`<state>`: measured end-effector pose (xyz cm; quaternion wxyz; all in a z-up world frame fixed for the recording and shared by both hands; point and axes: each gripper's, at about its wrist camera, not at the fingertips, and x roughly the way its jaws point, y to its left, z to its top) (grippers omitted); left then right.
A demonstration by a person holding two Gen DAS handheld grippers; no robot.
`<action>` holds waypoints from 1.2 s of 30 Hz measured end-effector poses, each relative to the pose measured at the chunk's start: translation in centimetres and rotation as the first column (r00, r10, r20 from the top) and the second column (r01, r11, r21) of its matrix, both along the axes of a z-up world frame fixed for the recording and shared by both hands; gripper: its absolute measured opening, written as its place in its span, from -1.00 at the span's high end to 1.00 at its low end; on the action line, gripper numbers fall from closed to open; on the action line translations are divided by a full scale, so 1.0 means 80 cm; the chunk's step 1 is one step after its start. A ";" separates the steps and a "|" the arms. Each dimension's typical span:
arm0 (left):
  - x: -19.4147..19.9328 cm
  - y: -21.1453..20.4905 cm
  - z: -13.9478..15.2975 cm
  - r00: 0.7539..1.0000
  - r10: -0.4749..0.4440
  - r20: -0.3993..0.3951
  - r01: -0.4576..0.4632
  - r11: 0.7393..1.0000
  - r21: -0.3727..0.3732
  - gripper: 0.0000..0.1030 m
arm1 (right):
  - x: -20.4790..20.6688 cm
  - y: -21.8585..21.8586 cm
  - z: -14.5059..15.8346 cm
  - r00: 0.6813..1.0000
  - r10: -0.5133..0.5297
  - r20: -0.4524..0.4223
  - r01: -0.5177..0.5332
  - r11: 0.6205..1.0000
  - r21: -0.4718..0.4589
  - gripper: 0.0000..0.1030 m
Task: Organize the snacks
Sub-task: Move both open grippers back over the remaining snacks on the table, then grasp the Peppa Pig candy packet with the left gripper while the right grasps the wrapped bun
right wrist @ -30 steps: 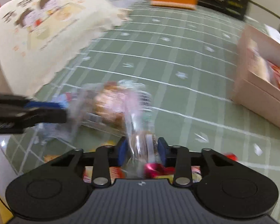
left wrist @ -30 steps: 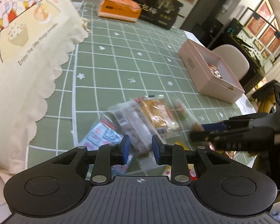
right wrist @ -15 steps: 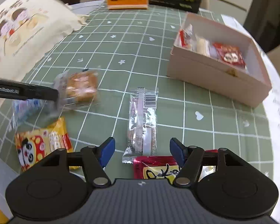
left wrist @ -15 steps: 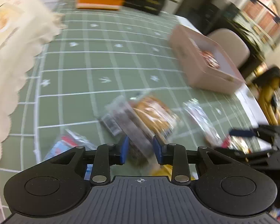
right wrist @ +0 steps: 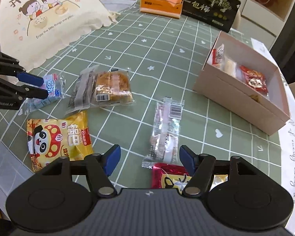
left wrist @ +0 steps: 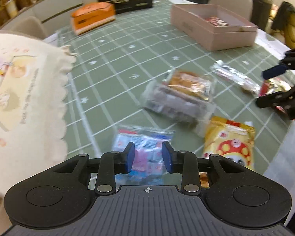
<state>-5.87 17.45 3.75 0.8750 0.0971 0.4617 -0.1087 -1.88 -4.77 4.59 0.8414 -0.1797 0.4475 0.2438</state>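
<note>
Hovering released, left claw (left wrist: 147, 158), jaws just opening, frames blue pack (left wrist: 141, 147); drop squarely, pinch mid-pack. Right claw (right wrist: 149, 159) released above clear bar (right wrist: 165, 129).

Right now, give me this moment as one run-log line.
left gripper: open, jaws just opening over blue-pink candy packet | right gripper: open, empty, above clear long wafer wrapper | pink cardboard box: partly filled
</note>
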 end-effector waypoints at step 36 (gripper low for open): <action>-0.001 0.001 -0.001 0.998 -0.048 -0.033 0.047 0.998 -0.033 -0.12 | -0.006 0.005 -0.018 0.999 0.026 -0.028 -0.027 0.999 -0.021 -0.29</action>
